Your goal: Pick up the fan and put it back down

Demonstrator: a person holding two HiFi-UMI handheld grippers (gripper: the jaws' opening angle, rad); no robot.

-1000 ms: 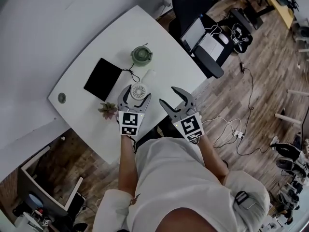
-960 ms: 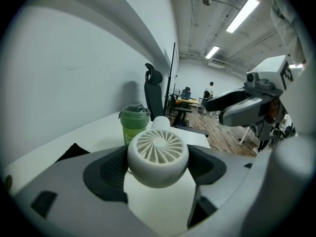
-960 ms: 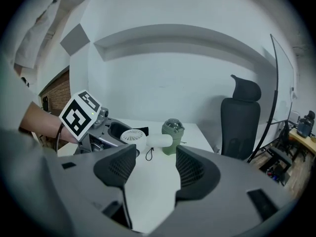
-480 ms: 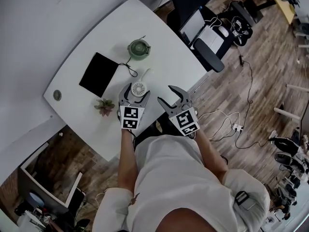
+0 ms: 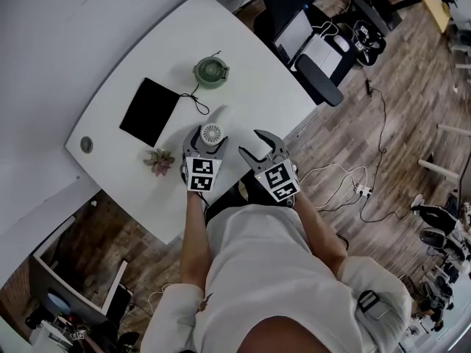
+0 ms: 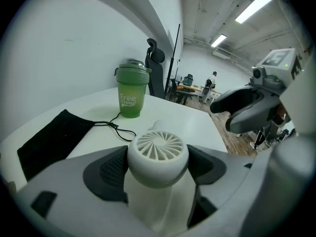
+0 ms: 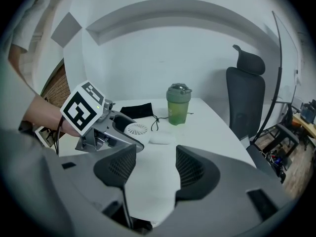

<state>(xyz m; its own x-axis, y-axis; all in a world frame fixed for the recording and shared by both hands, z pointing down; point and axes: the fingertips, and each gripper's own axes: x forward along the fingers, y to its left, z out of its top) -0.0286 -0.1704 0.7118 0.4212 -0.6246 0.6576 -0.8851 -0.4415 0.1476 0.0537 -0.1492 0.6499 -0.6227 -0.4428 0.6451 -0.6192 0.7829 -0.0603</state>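
The fan (image 6: 157, 152) is small and white, with a round head, a spoked grille facing upward and a thick body below. The left gripper (image 5: 207, 139) clamps its head.

Matt plastic fan (image 6: 157, 154), smooth table (image 5: 254, 76), black cloth pouch (image 5: 149, 111)

Left gripper (image 5: 208, 137): held out before the torso, pointing forward and down. Jaws stand wide, with the pads pressed on either side of the fan (image 6: 158, 152) head. The left cube (image 5: 201, 174) sits on top, marker face up.

Left forearm (image 5: 193, 241): bare, stretched forward from a bent elbow.

Right gripper (image 5: 257, 147): just beside the left gripper and apart from it, pointing forward and down. Jaws are apart with nothing between the pads. The right cube (image 5: 277, 180) sits on top, marker face up.

Right forearm (image 5: 320, 237): bare, stretched forward from a bent elbow.
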